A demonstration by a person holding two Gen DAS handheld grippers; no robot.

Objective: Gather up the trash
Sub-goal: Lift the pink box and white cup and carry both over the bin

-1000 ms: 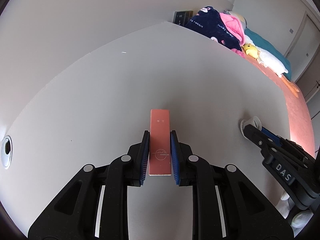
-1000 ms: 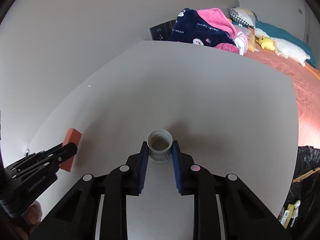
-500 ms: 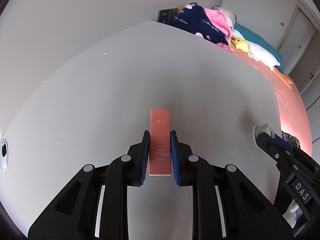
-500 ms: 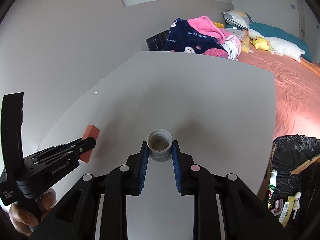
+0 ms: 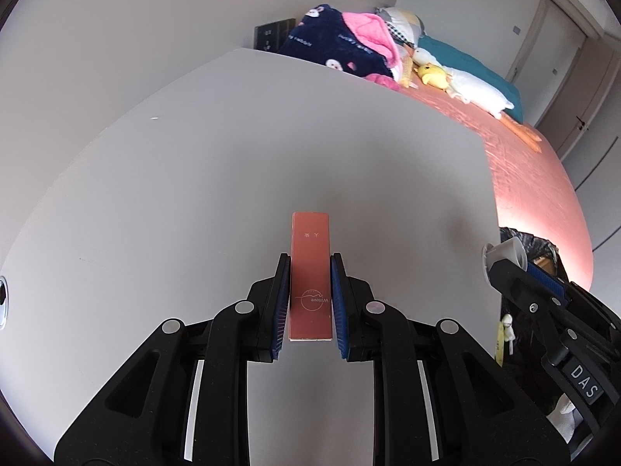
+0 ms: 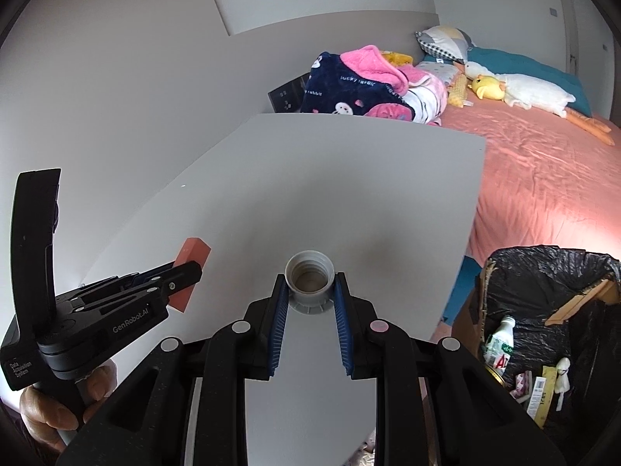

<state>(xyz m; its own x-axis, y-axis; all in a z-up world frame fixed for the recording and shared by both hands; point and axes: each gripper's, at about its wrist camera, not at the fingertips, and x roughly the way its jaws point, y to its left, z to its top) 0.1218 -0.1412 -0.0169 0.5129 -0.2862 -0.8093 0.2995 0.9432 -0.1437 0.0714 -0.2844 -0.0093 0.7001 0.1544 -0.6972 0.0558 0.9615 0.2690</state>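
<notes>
while left gripper (image 5: 310,299) clamps box (image 5: 310,275), right gripper (image 6: 310,303) pinches cap (image 6: 309,277).

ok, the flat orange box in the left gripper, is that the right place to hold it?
Probably yes. The orange box is long and thin; the left gripper clamps its two long edges near the rear end, approached end-on, leaving the front half sticking out.
</notes>
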